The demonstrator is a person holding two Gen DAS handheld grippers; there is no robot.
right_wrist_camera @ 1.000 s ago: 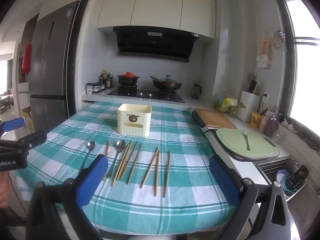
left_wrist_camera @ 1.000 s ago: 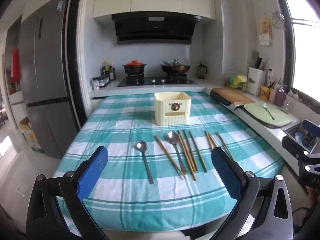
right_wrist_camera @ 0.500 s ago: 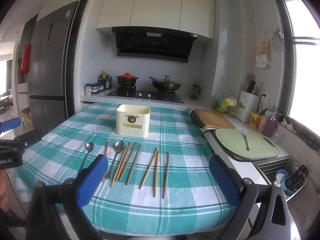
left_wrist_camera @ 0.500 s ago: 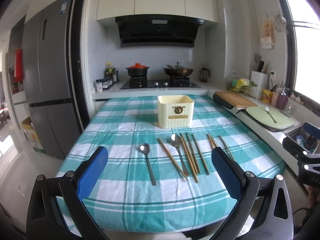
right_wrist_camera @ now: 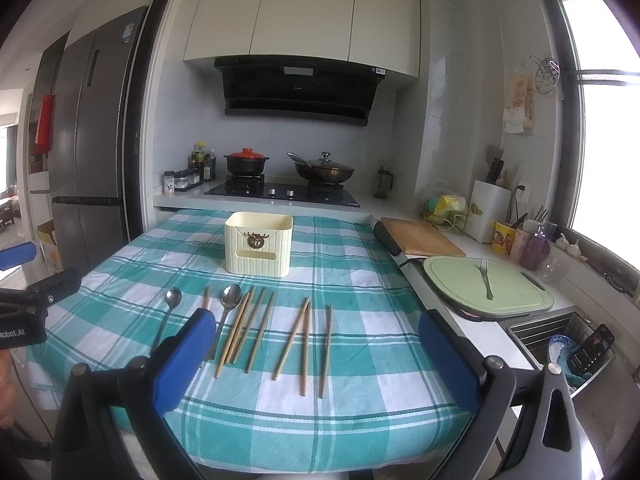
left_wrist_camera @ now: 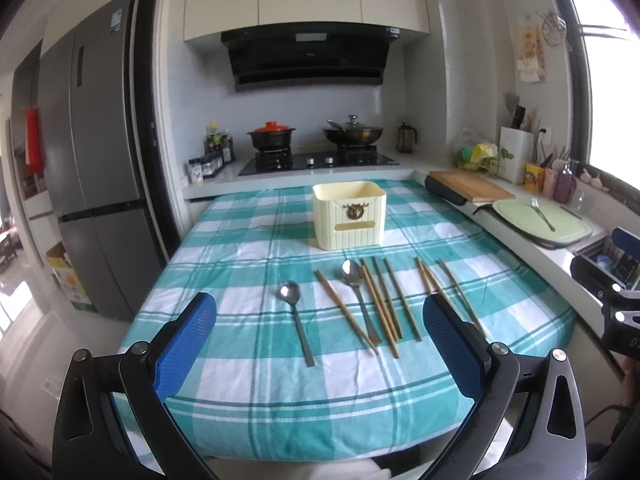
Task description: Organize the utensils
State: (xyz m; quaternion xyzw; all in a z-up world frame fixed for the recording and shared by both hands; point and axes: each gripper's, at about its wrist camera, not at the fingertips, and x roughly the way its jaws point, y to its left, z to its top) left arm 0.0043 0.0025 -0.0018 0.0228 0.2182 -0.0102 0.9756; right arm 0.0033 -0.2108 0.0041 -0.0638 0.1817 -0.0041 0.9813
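both grippers, left [left_wrist_camera: 320, 344] and right [right_wrist_camera: 316, 354], hang released and empty. spoons [left_wrist_camera: 294, 312] and chopsticks [right_wrist_camera: 248, 328] lie before the box [right_wrist_camera: 258, 248]; light, stiff, likely slippery, so pinch mid-handle.

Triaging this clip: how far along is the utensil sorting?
Nothing looks done. Both spoons and all chopsticks lie on the checked cloth; no handles show above the cream holder. Left hand-held gripper and right hand-held gripper are open, empty. All utensils remain.
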